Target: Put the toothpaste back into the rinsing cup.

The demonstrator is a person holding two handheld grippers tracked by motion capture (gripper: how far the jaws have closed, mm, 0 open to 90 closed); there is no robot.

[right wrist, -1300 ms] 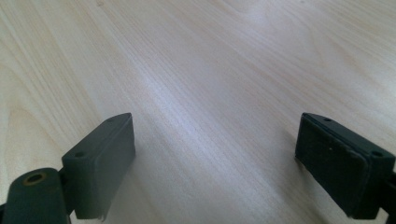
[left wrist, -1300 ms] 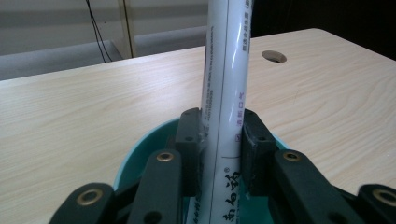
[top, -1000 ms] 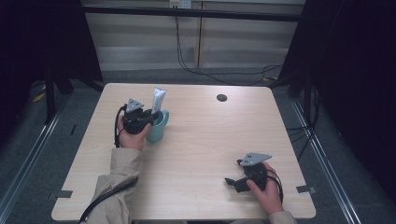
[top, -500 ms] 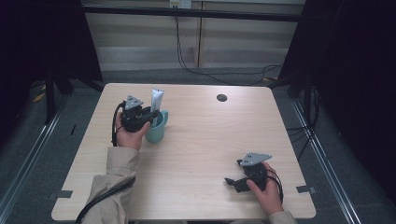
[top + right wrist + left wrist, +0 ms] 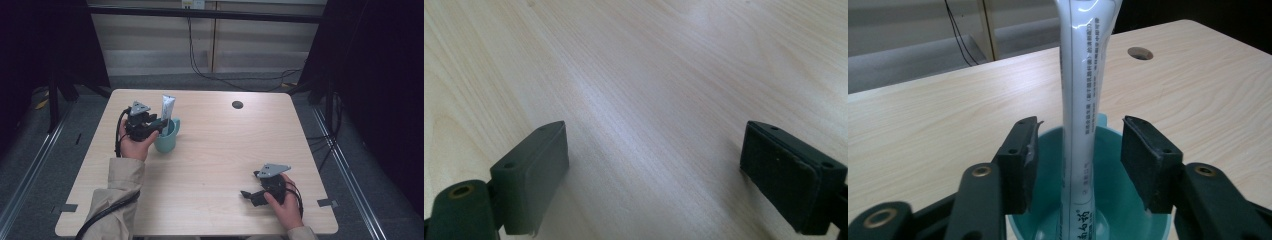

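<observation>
Looking across your table, the teal cup sits at ten o'clock, the white tube standing upright inside. Your left gripper has just been opening; the tube stands between its jaws, untouched. Your right gripper, wide open and empty, rests far off at five o'clock.

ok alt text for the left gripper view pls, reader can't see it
A white tube stands upright in a teal cup, between the two black pads of the left claw, which have just been opening and now stand apart from it on either side. Behind lies a light wooden table with a round hole.
</observation>
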